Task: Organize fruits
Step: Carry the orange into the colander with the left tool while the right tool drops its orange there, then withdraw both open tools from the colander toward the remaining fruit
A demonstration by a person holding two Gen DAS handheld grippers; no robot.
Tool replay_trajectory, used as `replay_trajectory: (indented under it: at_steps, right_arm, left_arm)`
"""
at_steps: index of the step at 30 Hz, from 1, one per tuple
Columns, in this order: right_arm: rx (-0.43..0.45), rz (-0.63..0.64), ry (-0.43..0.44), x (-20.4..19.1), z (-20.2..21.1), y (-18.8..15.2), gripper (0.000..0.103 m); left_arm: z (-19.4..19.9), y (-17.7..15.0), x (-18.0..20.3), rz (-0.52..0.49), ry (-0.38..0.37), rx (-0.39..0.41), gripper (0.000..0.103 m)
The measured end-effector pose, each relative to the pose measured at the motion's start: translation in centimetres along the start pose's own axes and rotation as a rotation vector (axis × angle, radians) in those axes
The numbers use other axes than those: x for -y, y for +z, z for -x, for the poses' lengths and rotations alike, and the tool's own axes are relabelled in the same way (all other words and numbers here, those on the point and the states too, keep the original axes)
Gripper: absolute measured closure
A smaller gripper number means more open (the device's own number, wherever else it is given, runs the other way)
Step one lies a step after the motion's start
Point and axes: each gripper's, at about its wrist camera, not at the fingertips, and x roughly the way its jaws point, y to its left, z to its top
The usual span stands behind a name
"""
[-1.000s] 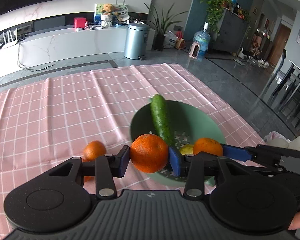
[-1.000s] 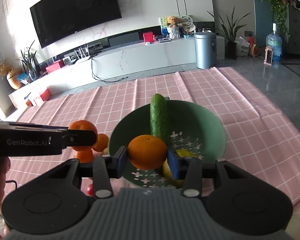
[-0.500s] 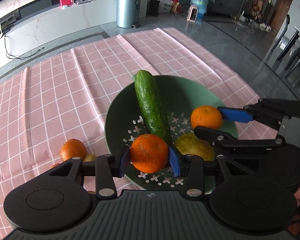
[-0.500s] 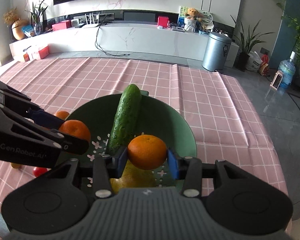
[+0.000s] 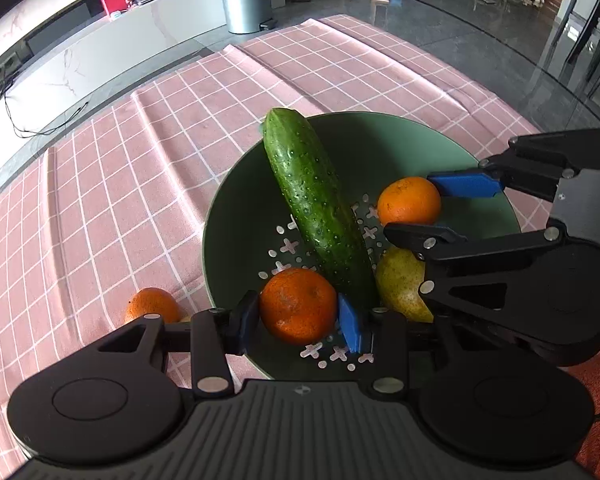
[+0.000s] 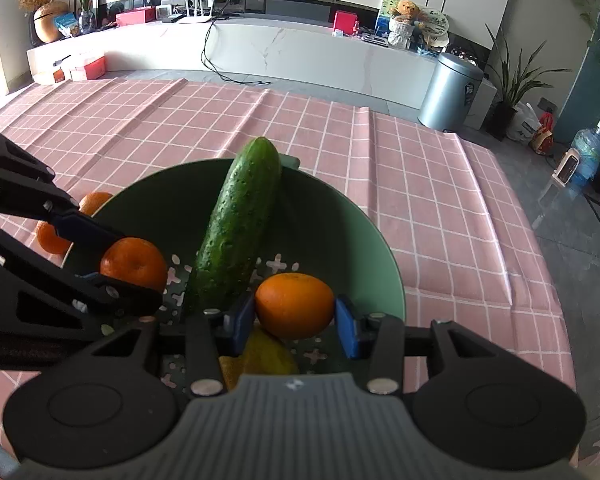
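Over the pink tablecloth point(image 5: 140, 168), both clamped oranges point(image 5: 298, 306) point(image 6: 295, 306) have been lowered into the green bowl point(image 5: 380, 140) by the left gripper point(image 5: 298, 320) and right gripper point(image 6: 295, 322).

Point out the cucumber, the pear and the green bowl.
cucumber point(image 5: 318, 208): left wrist view, middle of its bumpy skin.
pear point(image 5: 400, 284): left wrist view, on its yellow-green side below the right gripper's finger.
green bowl point(image 6: 356, 240): right wrist view, bare inner wall right of the cucumber.
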Motion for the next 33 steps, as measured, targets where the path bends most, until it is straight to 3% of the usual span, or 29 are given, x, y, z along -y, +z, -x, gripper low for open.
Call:
replay_trajectory:
  at_steps: [12, 15, 16, 17, 24, 33]
  right_arm:
    - [-0.016, 0.017, -0.025, -0.4, 0.6, 0.0, 0.061]
    - [-0.014, 0.011, -0.039, -0.4, 1.2, 0.0, 0.060]
    - [-0.010, 0.004, -0.043, -0.4, 1.5, 0.0, 0.056]
    - [-0.003, -0.007, -0.046, -0.4, 1.9, -0.1, 0.051]
    - [0.061, -0.120, -0.045, -1.0, 5.6, -1.1, 0.051]
    - [0.136, -0.316, 0.072, -4.3, 9.1, -3.0, 0.051]
  left_arm:
    - [-0.1, -0.5, 1.0, -0.054, 0.001, -0.011, 0.049]
    - [0.8, -0.8, 1.2, -0.058, 0.019, 0.019, 0.043]
    - [1.2, -0.9, 1.2, -0.057, 0.018, 0.034, 0.039]
    - [1.7, -1.0, 1.2, -0.057, 0.017, 0.048, 0.037]
    - [6.0, -2.5, 0.2, -0.020, 0.031, 0.137, 0.036]
    - [9.8, -5.6, -3.2, 0.043, 0.031, 0.172, 0.036]
